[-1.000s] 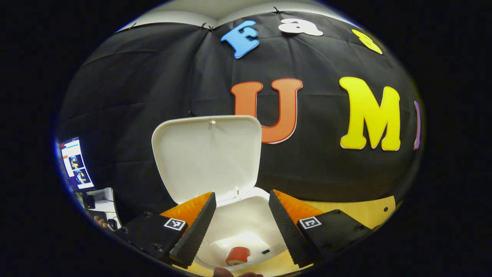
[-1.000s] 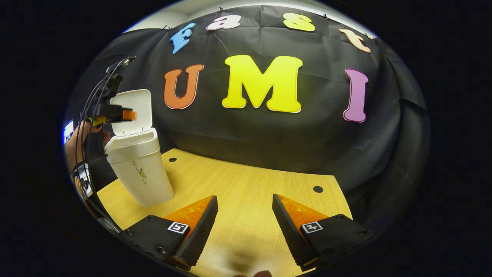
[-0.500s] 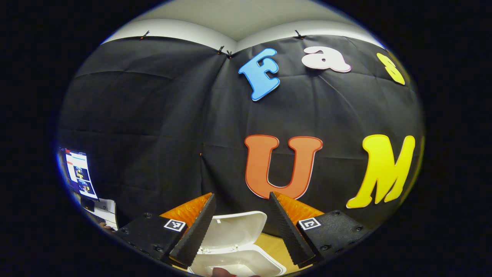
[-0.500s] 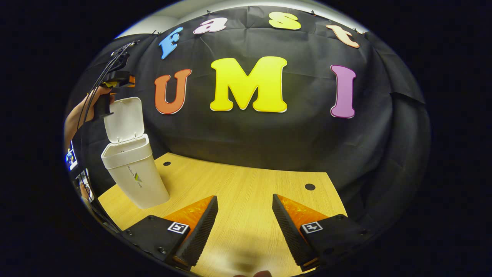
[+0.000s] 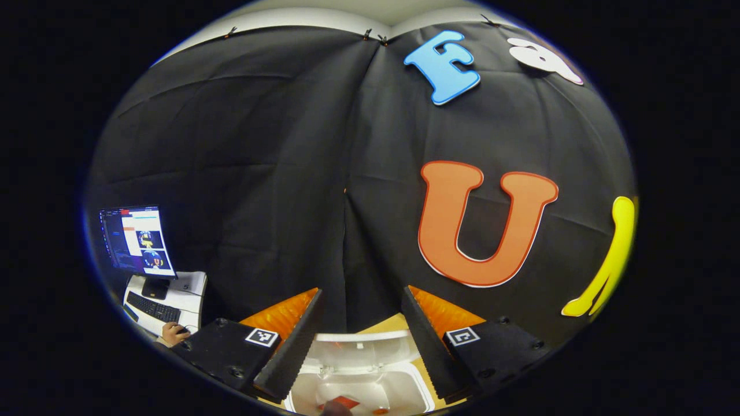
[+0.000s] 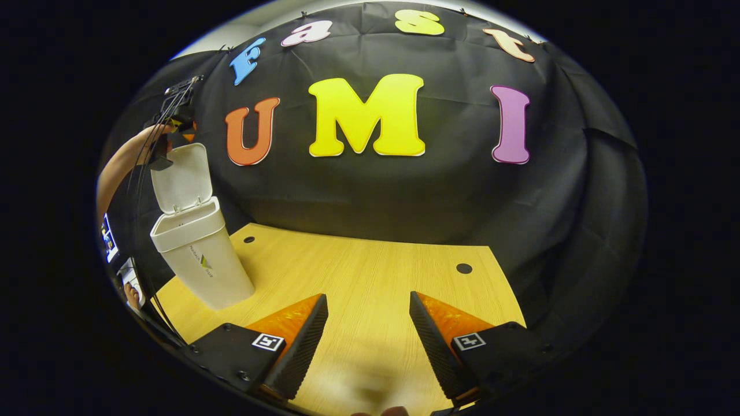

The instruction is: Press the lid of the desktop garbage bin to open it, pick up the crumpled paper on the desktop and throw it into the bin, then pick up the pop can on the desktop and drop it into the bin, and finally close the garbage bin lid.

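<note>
Since the earlier frames the left gripper (image 5: 359, 341) has lifted from over the bin mouth and now sits above and behind the raised lid, fingers spread wide and holding nothing. Below it, in the left gripper view, the white plastic desktop garbage bin (image 5: 404, 388) stands open, its white hinged lid (image 5: 370, 348) tilted back between the fingers. A red object, probably the pop can (image 5: 346, 401), lies inside the bin; the view is too cramped to confirm. In the right gripper view the bin (image 6: 202, 260) stands at the left edge of the light wooden tabletop (image 6: 370, 277), lid (image 6: 182, 176) upright. The right gripper (image 6: 369, 335) hovers over bare tabletop, fingers wide apart and empty.
</note>
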